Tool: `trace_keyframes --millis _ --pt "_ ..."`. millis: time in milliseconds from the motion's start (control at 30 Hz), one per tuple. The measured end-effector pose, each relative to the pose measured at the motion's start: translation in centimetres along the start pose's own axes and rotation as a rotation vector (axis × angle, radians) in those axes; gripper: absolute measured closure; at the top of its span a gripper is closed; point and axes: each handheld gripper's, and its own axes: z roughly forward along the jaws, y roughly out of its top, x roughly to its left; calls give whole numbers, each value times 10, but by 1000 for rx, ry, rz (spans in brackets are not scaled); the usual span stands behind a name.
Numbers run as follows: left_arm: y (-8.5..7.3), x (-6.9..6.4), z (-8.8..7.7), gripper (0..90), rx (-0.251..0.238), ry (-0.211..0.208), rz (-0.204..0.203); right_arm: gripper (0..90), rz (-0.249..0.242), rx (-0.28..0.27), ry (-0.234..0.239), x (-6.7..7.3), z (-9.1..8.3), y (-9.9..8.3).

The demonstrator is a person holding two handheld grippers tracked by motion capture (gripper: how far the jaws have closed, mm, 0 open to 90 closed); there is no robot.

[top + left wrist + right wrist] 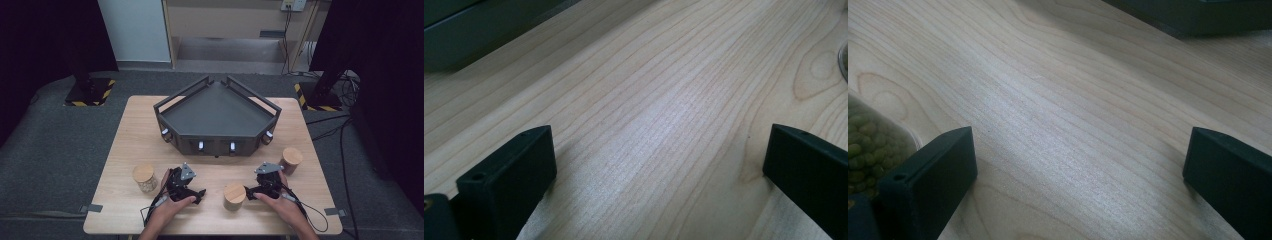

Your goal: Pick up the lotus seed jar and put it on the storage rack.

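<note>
Pale wooden table [130, 135] stands on grey carpeted floor [55, 145].

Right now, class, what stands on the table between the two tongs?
In the high view, a cork-lidded round jar stands on the pale wooden table between the left tongs and the right tongs.

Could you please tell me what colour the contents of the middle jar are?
Green; the middle jar shows them best in the right gripper view.
</note>
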Motion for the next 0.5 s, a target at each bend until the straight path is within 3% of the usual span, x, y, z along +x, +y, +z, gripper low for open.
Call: trace_keyframes --millis 500 --pt "-1 0 -2 18 -5 -1 -5 9 0 0 0 0 0 0"
